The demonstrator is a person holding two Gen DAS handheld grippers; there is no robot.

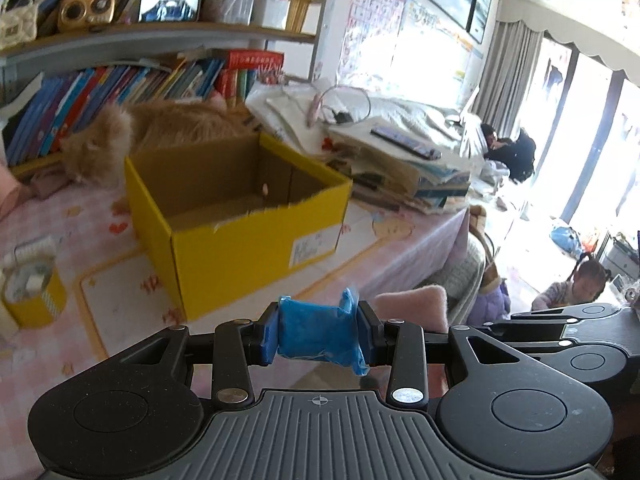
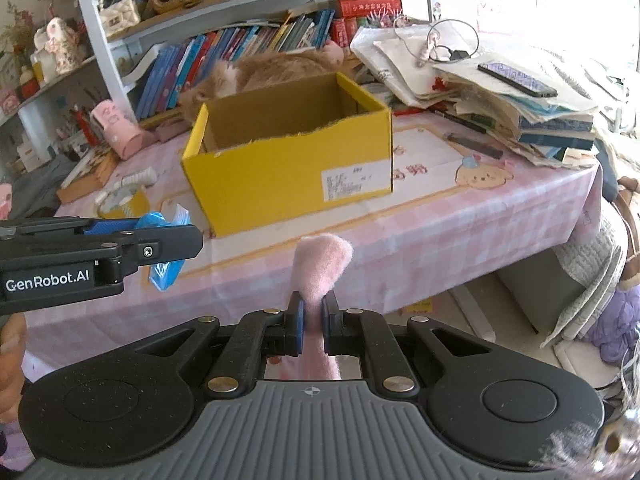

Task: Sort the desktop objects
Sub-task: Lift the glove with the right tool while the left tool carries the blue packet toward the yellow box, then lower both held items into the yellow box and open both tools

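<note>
One yellow box (image 2: 288, 160); beside it one cat (image 2: 256, 70), one blue packet (image 1: 320, 334), one pink sock (image 2: 320, 268).

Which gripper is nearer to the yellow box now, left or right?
Left, slightly. The left gripper is beside the yellow box's near corner; the right gripper is off the table edge.

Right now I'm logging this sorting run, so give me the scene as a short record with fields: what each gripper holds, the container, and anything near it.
left gripper: shut on a blue plastic packet
right gripper: shut on a pink fuzzy item
container: yellow cardboard box, open top, on the pink checked tablecloth
box contents: nothing visible
behind box: orange cat lying by the bookshelf
right of box: stack of papers and books
</note>
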